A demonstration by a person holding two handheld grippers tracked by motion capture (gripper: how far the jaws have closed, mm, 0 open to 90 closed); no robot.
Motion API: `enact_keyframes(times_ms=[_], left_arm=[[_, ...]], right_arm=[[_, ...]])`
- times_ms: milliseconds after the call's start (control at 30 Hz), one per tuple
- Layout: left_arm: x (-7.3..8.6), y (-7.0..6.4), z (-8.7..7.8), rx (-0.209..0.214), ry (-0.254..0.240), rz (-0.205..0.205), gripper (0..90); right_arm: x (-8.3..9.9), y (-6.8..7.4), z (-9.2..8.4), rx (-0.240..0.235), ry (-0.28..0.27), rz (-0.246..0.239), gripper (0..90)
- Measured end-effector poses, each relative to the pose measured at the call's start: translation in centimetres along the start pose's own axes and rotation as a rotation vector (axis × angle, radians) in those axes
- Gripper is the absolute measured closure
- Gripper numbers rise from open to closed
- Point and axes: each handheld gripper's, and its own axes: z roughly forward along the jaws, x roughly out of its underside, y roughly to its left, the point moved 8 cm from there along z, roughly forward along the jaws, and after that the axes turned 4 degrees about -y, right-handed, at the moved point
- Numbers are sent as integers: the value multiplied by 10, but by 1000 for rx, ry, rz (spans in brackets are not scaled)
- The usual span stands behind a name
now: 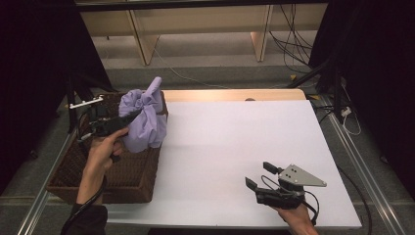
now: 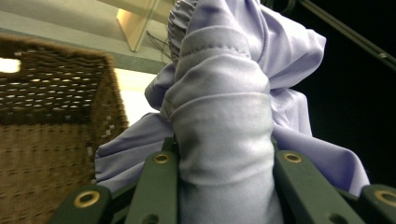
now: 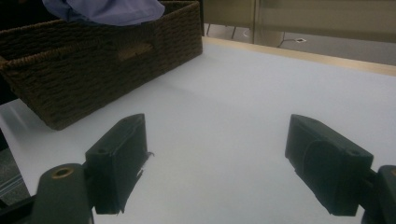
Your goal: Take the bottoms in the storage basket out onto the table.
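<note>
left gripper (image 1: 131, 117) – clamps lilac cloth (image 2: 219, 116) over basket (image 1: 132, 176) | right gripper (image 3: 219, 158) – agape, empty

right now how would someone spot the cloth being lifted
Start at the brown wicker basket at the left edge of the white table. Above its far end hangs a bunched lilac cloth, pinched in the left claw, the one soft, pale thing there.

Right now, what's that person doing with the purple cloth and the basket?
A person is holding a bunched-up purple cloth in the left hand-held gripper, with the jaws squeezed shut on a thick fold of it. The cloth hangs over the brown wicker basket at the left edge of the white table. The right hand-held gripper sits low near the table's front edge, jaws open, holding nothing.
</note>
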Motion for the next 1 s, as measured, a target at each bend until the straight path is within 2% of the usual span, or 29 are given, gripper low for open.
enact_keyframes(times_ms=[400,1000], left_arm=[[6,-26,12,78,21,11,706],[19,-50,28,126,64,39,706]], right_arm=[[0,0,0,0,2,6,219],[1,-1,0,-4,8,10,220]])
